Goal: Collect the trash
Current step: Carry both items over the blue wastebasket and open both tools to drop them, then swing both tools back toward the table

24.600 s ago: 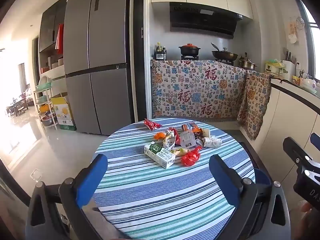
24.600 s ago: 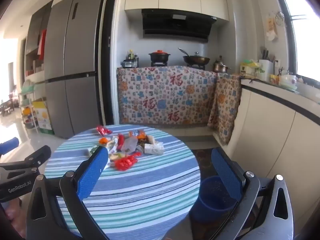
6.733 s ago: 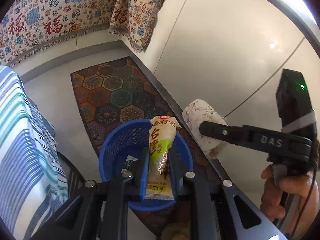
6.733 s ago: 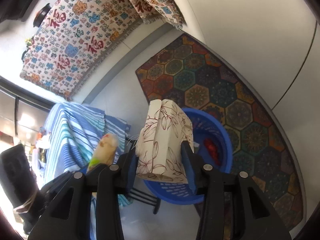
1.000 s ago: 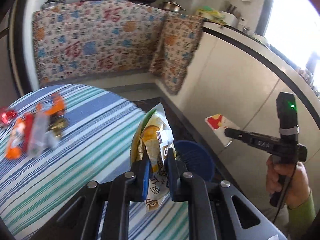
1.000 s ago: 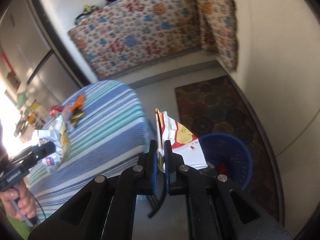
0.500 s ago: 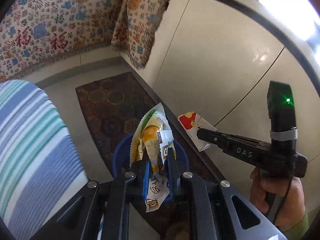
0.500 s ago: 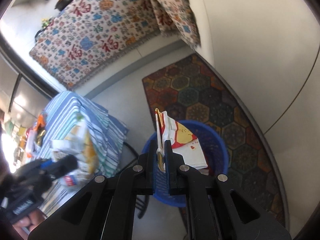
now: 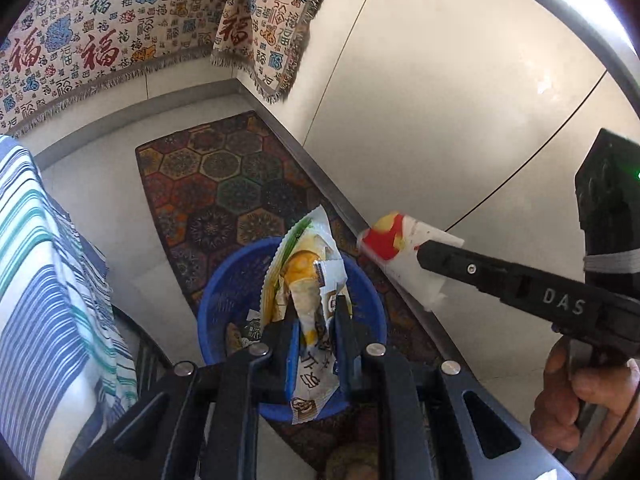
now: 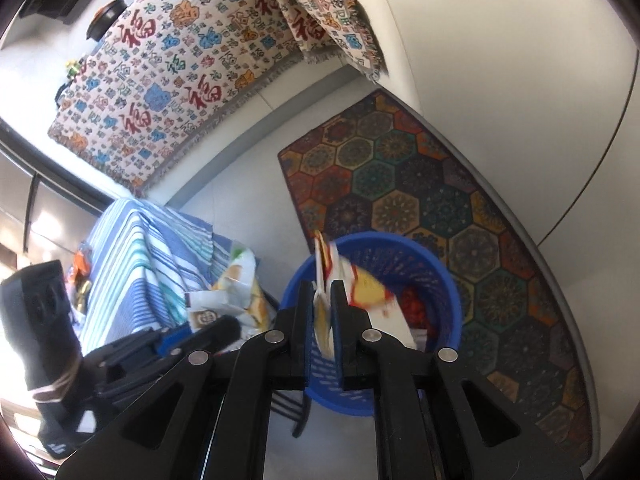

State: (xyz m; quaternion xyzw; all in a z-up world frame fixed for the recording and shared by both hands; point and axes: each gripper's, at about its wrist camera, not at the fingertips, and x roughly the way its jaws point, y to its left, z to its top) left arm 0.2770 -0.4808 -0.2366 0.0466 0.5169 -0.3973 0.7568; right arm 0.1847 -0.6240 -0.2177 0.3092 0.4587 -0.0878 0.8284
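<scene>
Below, in the left wrist view, the left tool (image 9: 316, 332) grips a yellow snack bag (image 9: 306, 280) above the blue basket (image 9: 372, 300) on the patterned rug (image 9: 224, 184), while the right tool (image 9: 424, 254) holds a red-and-white wrapper (image 9: 394, 248) just beside the basket. Then, in the right wrist view, the right tool (image 10: 322, 304) is clamped on that wrapper (image 10: 368, 292) over the basket (image 10: 436, 276), beside the striped tabletop (image 10: 132, 248).

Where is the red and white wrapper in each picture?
Left wrist view: the red and white wrapper is at middle right, pinched in the right gripper.
Right wrist view: the wrapper is at centre, between the jaws, over the bin.
Shared landmark: the blue bin on the patterned rug.
</scene>
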